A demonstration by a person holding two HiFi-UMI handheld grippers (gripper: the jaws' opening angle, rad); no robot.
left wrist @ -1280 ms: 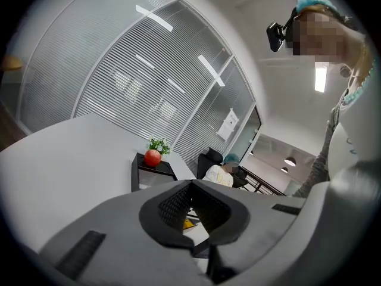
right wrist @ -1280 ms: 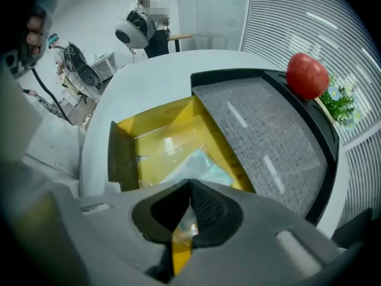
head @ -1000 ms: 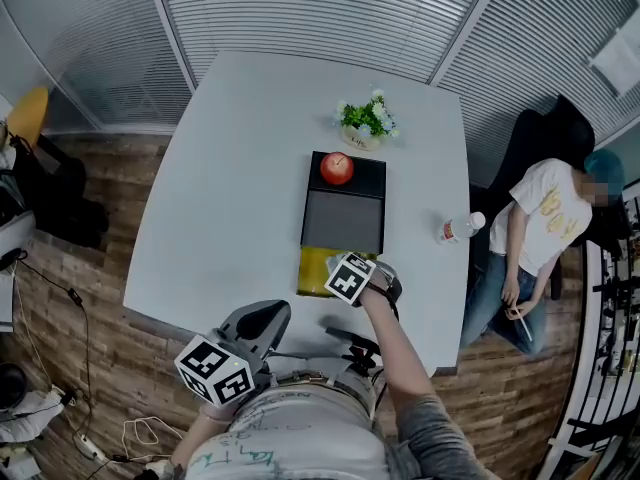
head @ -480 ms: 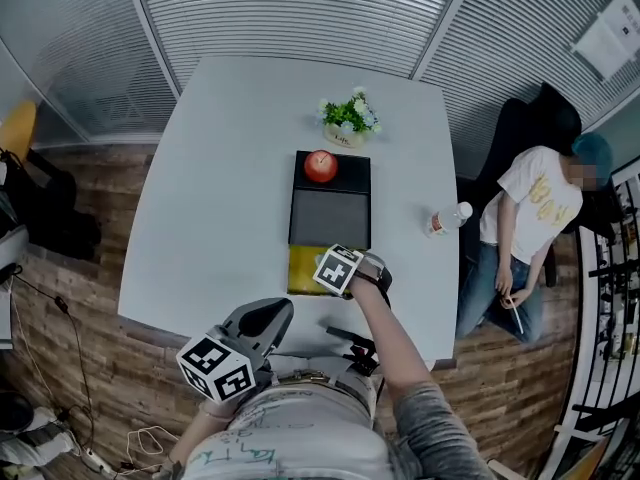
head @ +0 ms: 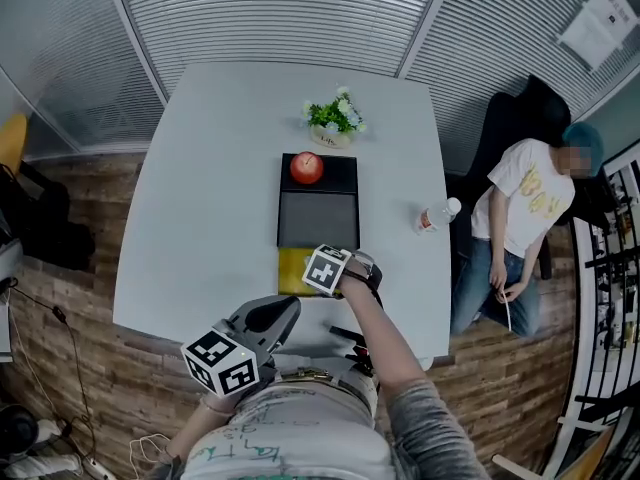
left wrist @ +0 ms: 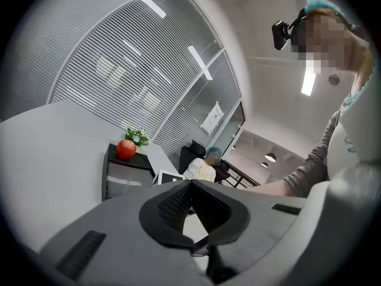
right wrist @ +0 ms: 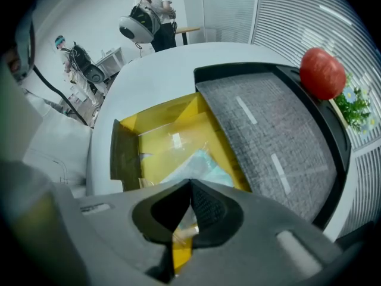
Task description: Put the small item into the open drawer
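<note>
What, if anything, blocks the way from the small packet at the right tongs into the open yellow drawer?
Nothing visible does. The right gripper has its tongs shut on the pale packet right above the open yellow drawer, with only the drawer's bare floor below.

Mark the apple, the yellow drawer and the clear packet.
apple [head: 306,167], head view, middle of its red skin.
yellow drawer [right wrist: 156,139], right gripper view, bare yellow floor.
clear packet [right wrist: 199,167], right gripper view, its teal part.
</note>
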